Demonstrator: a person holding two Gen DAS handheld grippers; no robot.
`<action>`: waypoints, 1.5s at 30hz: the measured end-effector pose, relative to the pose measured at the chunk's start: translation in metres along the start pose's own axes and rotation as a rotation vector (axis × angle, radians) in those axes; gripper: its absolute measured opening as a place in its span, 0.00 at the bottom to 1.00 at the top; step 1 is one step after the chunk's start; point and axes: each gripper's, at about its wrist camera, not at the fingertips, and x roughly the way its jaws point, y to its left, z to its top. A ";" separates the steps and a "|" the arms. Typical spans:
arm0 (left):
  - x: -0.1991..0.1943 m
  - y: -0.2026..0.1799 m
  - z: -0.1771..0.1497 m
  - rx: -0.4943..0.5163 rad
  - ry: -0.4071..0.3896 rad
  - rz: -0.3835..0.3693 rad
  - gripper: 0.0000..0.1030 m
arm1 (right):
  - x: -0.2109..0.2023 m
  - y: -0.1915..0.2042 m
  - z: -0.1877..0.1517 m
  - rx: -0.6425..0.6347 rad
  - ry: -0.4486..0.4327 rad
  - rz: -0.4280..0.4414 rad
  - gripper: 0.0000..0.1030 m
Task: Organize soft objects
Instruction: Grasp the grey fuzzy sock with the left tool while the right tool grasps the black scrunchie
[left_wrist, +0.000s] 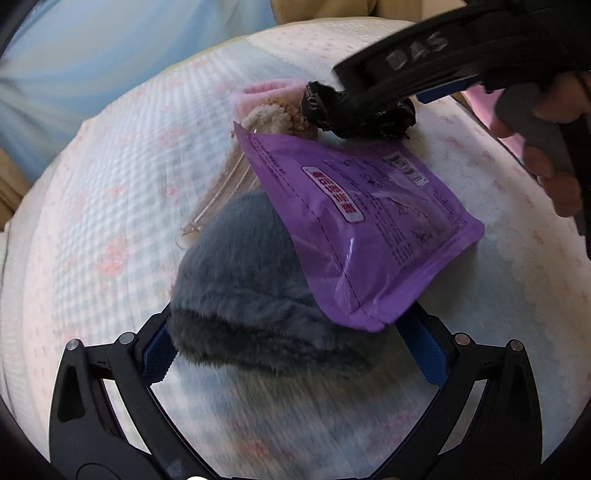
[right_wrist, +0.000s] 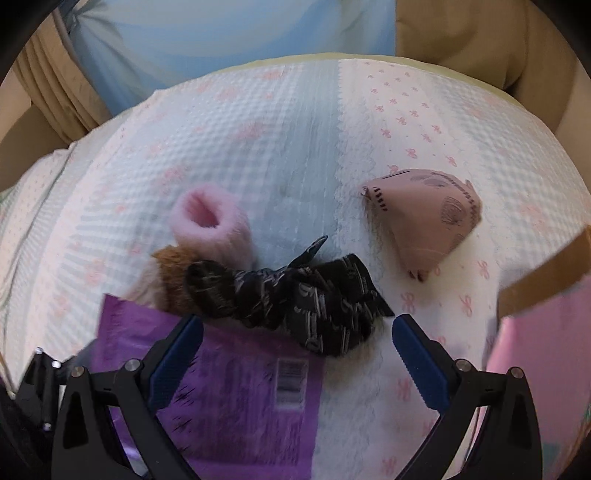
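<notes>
On the bed cover (left_wrist: 110, 206), my left gripper (left_wrist: 291, 350) is open around a grey-blue furry piece (left_wrist: 251, 295), which lies between its blue pads. A purple pouch (left_wrist: 362, 221) rests partly on the fur. Beyond it lie a pink fuzzy sock (left_wrist: 266, 90) with a brown plush (left_wrist: 280, 118), and a black patterned cloth (left_wrist: 369, 118). My right gripper (left_wrist: 347, 96) hangs over that cloth. In the right wrist view, the right gripper (right_wrist: 297, 325) stands open with the black cloth (right_wrist: 295, 295) at its fingertips, beside the purple pouch (right_wrist: 240, 387) and pink sock (right_wrist: 210, 225).
A pinkish-brown folded face mask (right_wrist: 424, 221) lies on the cover to the right. A cardboard box (right_wrist: 543, 273) with pink sides stands at the right edge. A clear plastic strap (left_wrist: 218, 199) lies beside the fur. A person's hand (left_wrist: 546, 166) holds the right gripper.
</notes>
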 end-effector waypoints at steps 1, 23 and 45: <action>0.001 -0.001 0.001 0.004 -0.001 0.008 1.00 | 0.003 0.000 0.002 -0.012 -0.006 -0.002 0.99; 0.001 0.011 0.027 -0.003 -0.015 0.003 0.50 | 0.026 0.007 0.010 -0.112 -0.023 -0.010 0.41; -0.098 0.052 0.044 -0.131 -0.056 0.086 0.47 | -0.089 0.013 0.024 -0.026 -0.119 0.012 0.39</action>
